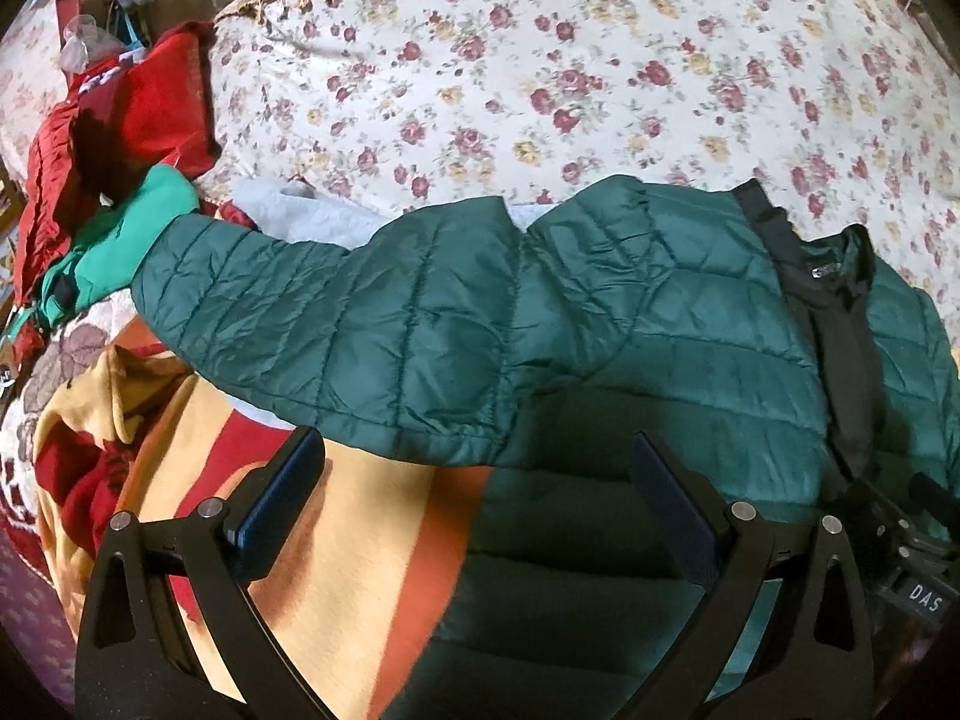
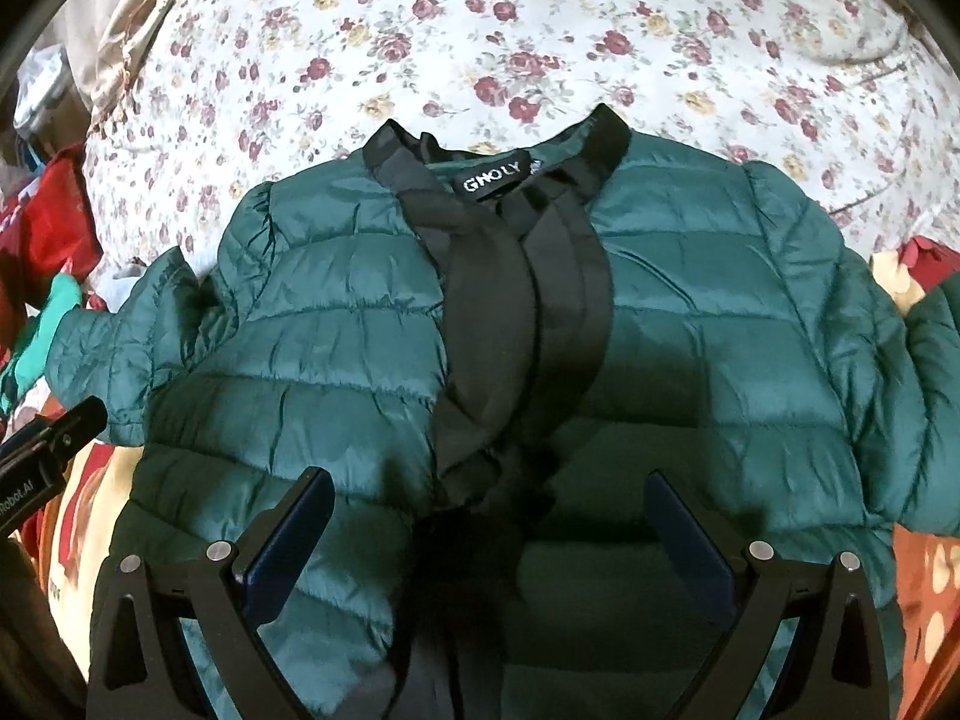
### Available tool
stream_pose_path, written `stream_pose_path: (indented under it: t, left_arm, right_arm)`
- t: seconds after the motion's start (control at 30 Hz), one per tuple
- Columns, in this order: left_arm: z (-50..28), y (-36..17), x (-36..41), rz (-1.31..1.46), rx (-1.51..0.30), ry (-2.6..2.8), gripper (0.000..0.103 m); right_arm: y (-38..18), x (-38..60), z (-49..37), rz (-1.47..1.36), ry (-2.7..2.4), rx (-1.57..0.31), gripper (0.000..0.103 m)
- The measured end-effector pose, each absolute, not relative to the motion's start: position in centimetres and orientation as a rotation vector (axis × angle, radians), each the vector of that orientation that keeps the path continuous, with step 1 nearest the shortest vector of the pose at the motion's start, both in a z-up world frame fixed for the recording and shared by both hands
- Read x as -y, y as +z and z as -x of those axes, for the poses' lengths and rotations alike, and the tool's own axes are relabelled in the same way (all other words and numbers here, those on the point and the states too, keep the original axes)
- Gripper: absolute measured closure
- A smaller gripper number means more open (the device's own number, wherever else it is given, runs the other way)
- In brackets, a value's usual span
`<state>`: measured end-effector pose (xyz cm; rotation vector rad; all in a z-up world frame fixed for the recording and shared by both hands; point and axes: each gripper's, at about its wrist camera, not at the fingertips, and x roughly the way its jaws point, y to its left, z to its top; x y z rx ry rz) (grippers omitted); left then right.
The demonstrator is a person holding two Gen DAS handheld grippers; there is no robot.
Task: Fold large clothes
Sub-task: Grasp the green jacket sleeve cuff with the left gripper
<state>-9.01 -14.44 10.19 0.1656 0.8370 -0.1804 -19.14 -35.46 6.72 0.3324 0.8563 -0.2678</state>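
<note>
While jacket lies flat on bed: light, puffy, slippery shell; pinch left sleeve cuff. Both tools apart, empty.

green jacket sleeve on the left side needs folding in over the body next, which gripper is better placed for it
Left. The left gripper hangs open just below the outstretched sleeve, near its lower edge. The right gripper is open over the jacket front, by the black placket.
</note>
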Motion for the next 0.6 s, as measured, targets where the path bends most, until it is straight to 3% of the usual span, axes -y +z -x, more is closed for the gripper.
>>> stream_pose_path:
  t: [0.6]
  left_arm:
    - [3.3,9.6,8.1,-0.106,-0.864,-0.033,0.001]
  right_arm:
    - [5.1,35.8,18.0,-0.356,-0.273,-0.885,0.001]
